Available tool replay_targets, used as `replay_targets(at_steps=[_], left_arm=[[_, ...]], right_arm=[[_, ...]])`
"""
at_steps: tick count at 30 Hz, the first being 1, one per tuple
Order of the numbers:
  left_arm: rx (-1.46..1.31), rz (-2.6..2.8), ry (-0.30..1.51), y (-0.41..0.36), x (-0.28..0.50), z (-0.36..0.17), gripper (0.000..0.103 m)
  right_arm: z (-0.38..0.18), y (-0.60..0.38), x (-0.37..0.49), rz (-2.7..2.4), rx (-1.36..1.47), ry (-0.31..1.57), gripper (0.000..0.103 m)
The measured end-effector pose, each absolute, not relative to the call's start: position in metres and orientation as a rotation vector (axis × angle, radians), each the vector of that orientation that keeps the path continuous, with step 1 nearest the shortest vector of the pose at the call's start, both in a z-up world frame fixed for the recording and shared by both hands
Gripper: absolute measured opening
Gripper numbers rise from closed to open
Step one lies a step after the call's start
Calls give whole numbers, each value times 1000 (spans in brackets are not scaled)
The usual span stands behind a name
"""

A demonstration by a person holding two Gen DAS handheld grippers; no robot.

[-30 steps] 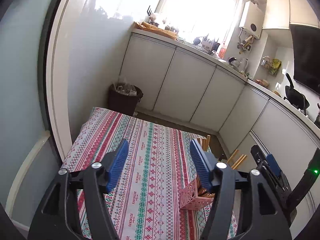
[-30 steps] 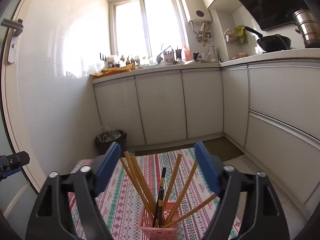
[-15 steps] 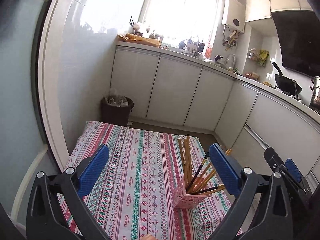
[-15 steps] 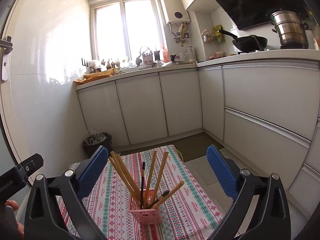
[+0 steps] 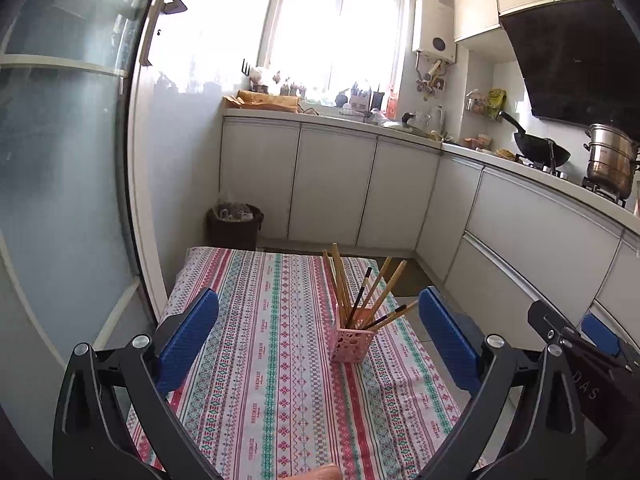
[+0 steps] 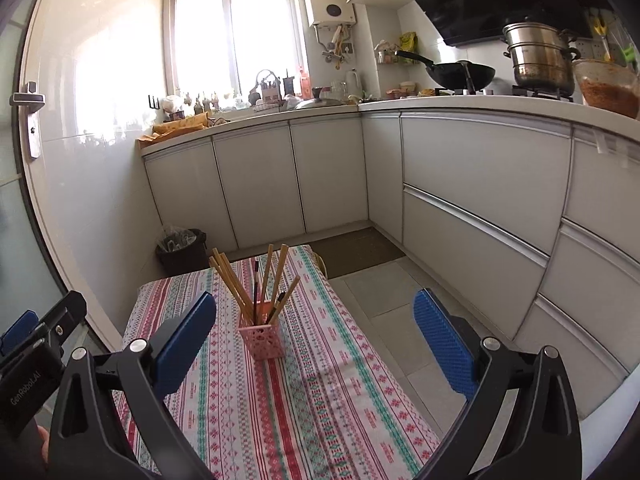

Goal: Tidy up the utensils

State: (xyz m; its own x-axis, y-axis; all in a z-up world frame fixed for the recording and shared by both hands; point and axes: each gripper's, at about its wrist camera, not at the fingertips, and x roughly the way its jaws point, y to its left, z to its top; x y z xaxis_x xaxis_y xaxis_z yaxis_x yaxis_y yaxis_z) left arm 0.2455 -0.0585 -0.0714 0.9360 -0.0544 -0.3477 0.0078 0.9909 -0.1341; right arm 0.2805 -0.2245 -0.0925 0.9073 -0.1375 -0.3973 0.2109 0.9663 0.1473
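A pink perforated holder (image 5: 352, 340) stands upright on the striped tablecloth (image 5: 272, 360), with several wooden chopsticks (image 5: 340, 280) and a dark one fanned out of it. It also shows in the right wrist view (image 6: 262, 338), with the chopsticks (image 6: 236, 284) standing in it. My left gripper (image 5: 318, 336) is open and empty, held above the near part of the table, well back from the holder. My right gripper (image 6: 314, 340) is open and empty, likewise back and above the table. The right gripper's body shows at the left wrist view's right edge (image 5: 576, 344).
White kitchen cabinets (image 5: 332, 192) run along the back and right. A dark waste bin (image 5: 234, 222) stands on the floor beyond the table's far left corner. A wok (image 6: 460, 74) and steel pot (image 6: 538, 60) sit on the counter. A glass door (image 5: 60, 160) is on the left.
Both grippers have pulled back and up from the holder and opened wider. The holder with chopsticks now stands farther away, free of both grippers.
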Motion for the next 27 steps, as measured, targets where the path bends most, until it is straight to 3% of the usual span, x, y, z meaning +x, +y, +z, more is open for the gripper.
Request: replay_targets(at_steps=[12,27], left_arm=[[-89,-26,324,-60,131,-51,96],[-49,12,370,-64,89,-51,96]], right_arm=[[-88,-231,157,-164,251,381,96],[-84,-230,102,-153,237,345,96]])
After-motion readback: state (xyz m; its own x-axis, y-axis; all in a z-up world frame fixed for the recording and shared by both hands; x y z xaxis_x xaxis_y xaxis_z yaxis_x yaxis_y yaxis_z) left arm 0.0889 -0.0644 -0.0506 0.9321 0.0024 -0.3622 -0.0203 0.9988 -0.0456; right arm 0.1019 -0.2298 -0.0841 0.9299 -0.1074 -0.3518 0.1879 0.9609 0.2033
